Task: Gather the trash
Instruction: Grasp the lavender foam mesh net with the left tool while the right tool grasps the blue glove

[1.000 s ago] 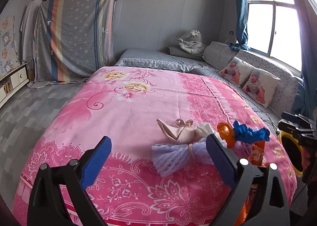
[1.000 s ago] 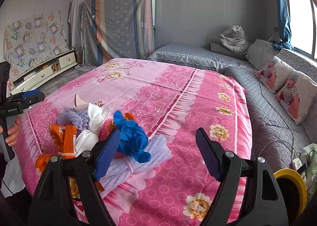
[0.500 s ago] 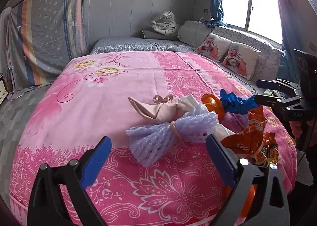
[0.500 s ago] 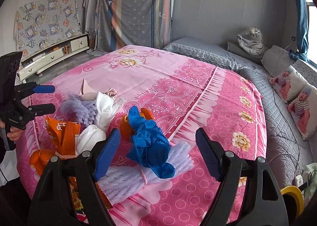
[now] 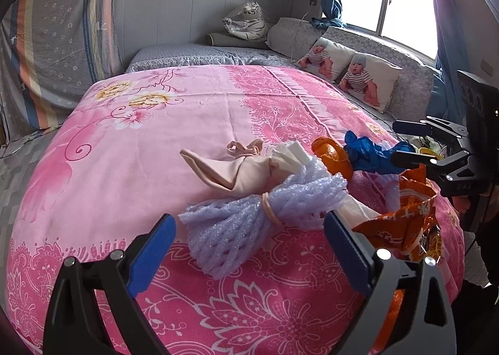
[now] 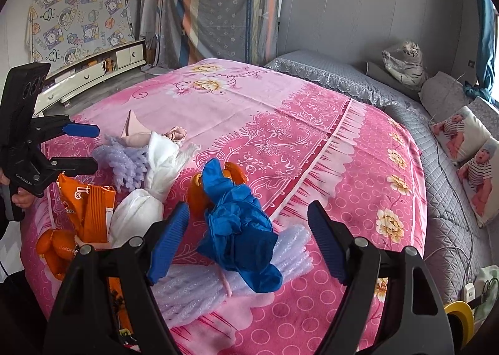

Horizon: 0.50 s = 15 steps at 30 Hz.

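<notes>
Trash lies in a heap near the front edge of the pink bedspread [image 5: 156, 149]. My left gripper [image 5: 249, 249] is open and empty, its jaws on either side of a purple foam net bundle [image 5: 259, 218] tied with a rubber band. Behind it lie a beige cloth [image 5: 230, 168], a white bag [image 6: 156, 174], orange peel [image 5: 333, 155] and an orange snack wrapper [image 5: 408, 218]. My right gripper [image 6: 246, 242] is open and empty, just above a blue crumpled bag [image 6: 240, 224] that rests on a second purple foam net [image 6: 199, 286].
The bed has grey quilted bedding [image 6: 443, 199] and baby-print pillows [image 5: 358, 77] on the far side. A yellow ring-shaped object [image 6: 461, 320] sits off the bed at lower right. A low white cabinet [image 6: 90, 71] stands by the left wall.
Both grippers have moved forward and lower toward the heap. The left has closed in on the tied foam net, the right on the blue bag. Both stay open.
</notes>
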Available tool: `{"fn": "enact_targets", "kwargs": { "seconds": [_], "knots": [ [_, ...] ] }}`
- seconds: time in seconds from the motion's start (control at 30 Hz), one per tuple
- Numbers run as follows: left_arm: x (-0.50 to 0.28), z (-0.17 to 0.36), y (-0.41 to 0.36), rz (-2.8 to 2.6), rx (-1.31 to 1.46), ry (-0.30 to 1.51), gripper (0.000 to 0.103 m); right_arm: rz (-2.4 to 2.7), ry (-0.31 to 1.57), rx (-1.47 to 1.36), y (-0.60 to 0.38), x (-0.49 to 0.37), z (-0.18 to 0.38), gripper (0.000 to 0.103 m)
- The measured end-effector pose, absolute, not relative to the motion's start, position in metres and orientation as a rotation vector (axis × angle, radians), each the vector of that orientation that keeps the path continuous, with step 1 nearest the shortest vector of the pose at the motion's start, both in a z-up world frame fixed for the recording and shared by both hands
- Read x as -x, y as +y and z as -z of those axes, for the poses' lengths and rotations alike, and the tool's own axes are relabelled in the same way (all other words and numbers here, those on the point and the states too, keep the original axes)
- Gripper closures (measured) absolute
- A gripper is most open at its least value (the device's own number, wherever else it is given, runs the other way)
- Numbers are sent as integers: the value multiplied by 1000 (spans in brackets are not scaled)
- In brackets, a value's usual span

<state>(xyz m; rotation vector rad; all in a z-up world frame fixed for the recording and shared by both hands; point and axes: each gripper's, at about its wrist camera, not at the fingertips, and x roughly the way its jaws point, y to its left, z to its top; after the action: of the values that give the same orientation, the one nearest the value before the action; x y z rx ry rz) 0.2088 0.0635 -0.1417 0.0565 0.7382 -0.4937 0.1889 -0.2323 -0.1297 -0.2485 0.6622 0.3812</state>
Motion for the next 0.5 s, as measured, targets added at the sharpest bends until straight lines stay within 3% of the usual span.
{"fn": "enact_targets", "kwargs": {
  "seconds": [0.4,0.5],
  "knots": [
    [-223,153,54,489,-58,800,12,-389,722,314,-222,-206,144,30],
    [-225,155,52,488,-63,809,18,-383,739,310,-223,-211,149,30]
  ]
}}
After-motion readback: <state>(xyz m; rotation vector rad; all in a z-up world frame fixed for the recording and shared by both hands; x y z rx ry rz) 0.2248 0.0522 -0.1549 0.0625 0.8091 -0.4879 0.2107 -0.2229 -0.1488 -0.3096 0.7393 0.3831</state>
